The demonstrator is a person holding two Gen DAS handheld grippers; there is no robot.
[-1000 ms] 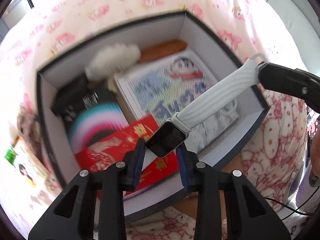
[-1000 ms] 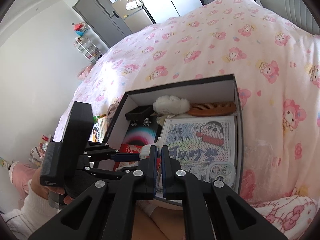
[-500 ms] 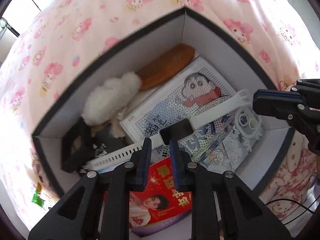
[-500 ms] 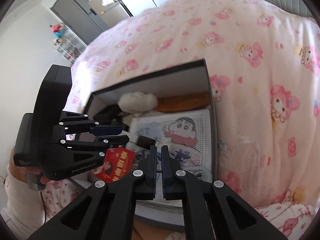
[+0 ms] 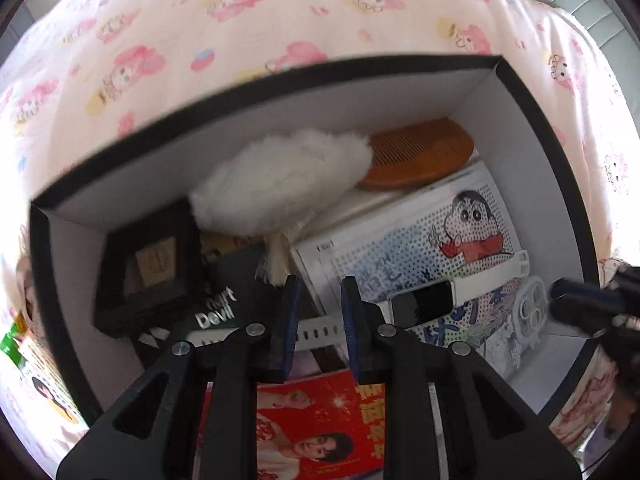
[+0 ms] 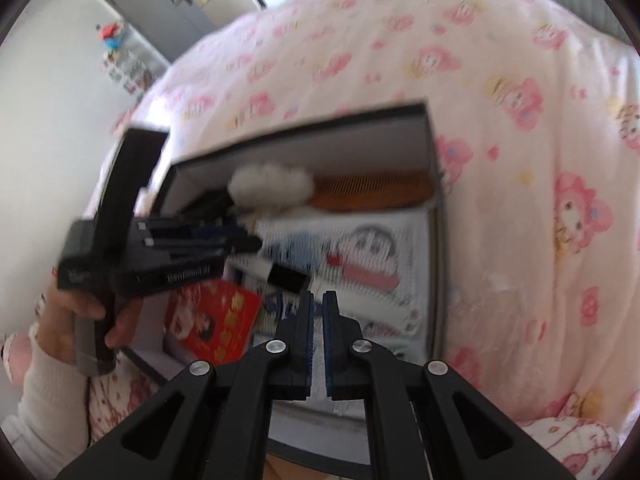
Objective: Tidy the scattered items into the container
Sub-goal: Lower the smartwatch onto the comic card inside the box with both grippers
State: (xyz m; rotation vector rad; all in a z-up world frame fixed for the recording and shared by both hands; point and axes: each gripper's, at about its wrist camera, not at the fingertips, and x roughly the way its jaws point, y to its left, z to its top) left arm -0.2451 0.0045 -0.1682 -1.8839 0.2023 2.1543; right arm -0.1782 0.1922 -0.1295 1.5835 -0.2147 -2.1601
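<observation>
Left tongs: the left gripper [image 5: 318,312] hangs nose-down over the box, jaws a little apart and just now easing wider; the white strap runs across the gap beneath them, and the pads do not press on it.
Right tongs: the right gripper [image 6: 316,334] tilts down toward the near edge of the box, its blue pads pressed together with nothing between them.
Watch: a smartwatch [image 5: 424,300] with a dark screen and white band lies flat inside the box on top of the picture sheet; its screen sits just to the right of the left tongs' tips, and one strap end reaches toward the right wall.
Seen from the right: the same watch lies just beyond the shut tips, apart from them.
Box: a black-rimmed cardboard box [image 5: 280,80] with pale inner walls rests on a pink cartoon-print bedspread [image 5: 240,20].
Contents: a white fluffy puff [image 5: 280,184] and a wooden comb [image 5: 420,156] along the far wall, a small black case [image 5: 152,264] at the left, a cartoon bead-art sheet [image 5: 440,240] on the right, a red packet with a portrait [image 5: 312,428] nearest.
Person: a hand [image 6: 92,312] in a pale sleeve grips the left tool's handle.
</observation>
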